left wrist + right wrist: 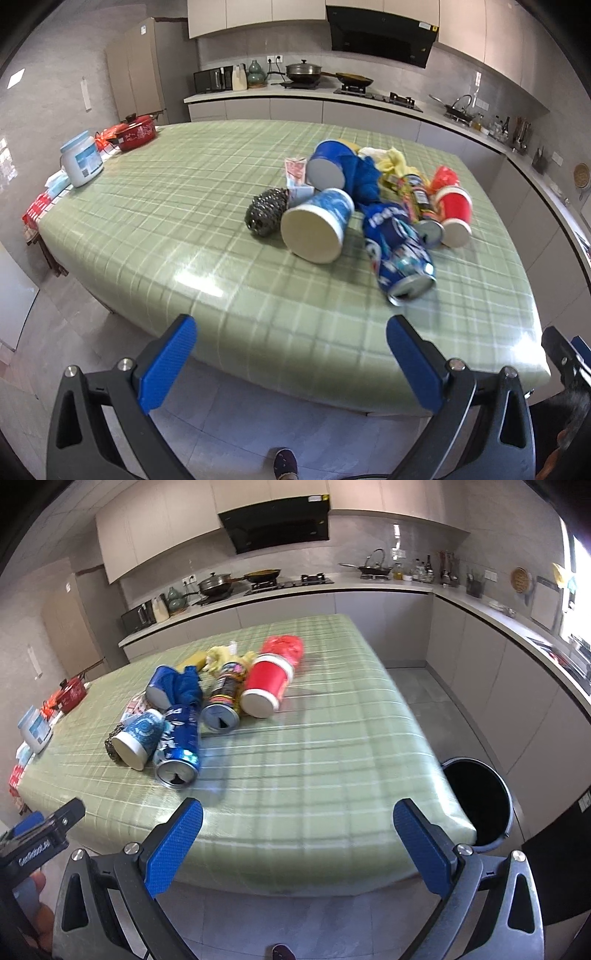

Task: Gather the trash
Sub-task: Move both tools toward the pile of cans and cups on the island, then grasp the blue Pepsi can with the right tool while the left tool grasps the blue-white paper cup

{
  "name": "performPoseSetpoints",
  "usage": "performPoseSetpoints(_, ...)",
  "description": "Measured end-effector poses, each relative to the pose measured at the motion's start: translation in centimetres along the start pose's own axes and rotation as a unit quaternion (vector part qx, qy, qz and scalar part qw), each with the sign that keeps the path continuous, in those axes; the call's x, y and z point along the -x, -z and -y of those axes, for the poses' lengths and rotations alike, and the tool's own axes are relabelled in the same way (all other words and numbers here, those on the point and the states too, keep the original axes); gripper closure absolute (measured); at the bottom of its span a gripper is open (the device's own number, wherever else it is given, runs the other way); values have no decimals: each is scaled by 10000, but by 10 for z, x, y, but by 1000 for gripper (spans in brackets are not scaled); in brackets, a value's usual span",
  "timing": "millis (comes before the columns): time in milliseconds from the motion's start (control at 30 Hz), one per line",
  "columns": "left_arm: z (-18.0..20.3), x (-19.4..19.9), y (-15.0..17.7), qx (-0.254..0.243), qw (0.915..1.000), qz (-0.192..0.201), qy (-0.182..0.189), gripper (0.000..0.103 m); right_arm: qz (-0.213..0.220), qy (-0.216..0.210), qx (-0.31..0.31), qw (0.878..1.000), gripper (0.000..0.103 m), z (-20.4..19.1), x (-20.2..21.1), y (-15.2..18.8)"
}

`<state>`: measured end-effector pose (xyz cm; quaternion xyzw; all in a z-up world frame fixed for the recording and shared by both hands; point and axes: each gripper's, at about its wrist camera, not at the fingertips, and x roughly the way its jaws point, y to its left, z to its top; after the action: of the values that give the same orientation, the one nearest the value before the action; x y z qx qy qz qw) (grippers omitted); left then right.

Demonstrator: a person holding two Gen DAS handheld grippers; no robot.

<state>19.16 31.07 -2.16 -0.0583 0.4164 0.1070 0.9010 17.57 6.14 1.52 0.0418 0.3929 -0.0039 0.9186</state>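
A green plaid-clothed table (314,746) carries the trash heap toward its far left. A round black bin (480,805) stands on the floor at the table's near right corner. In the heap lie a red paper cup (266,686), a blue-and-white paper cup (317,229) and a crushed blue drink can (399,254), beside a steel-wool scrubber (266,210). The left gripper (291,365) and right gripper (299,845) hover short of the table's near edge, both jaws spread wide, holding nothing
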Motion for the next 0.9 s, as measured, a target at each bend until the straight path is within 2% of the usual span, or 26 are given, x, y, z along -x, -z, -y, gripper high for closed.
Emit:
performPoseSetpoints(200, -1, -33, -25, -74, 10000, -34, -35, 0, -25, -213, 196, 9996, 0, -26, -33, -22)
performPoseSetpoints(400, -1, -52, -46, -261, 9996, 8, -65, 0, -94, -724, 65, 9973, 4, -44, -75, -47)
performPoseSetpoints(500, -4, -63, -55, -310, 9994, -91, 116, 0, -163, -724, 169, 9971, 7, -61, -89, -56)
performPoseSetpoints(667, -4, -84, -71, -754, 9966, -79, 329, 0, -188, -610, 185, 9978, 8, -91, -111, -65)
performPoseSetpoints(833, -9, -104, -83, -1047, 9931, -118, 524, 1, -443, -570, 110, 9973, 18, -114, -136, -66)
performPoseSetpoints(900, -11, -113, -84, -1132, 9911, -224, 659, 4, -533, -516, 109, 9972, 19, -120, -145, -65)
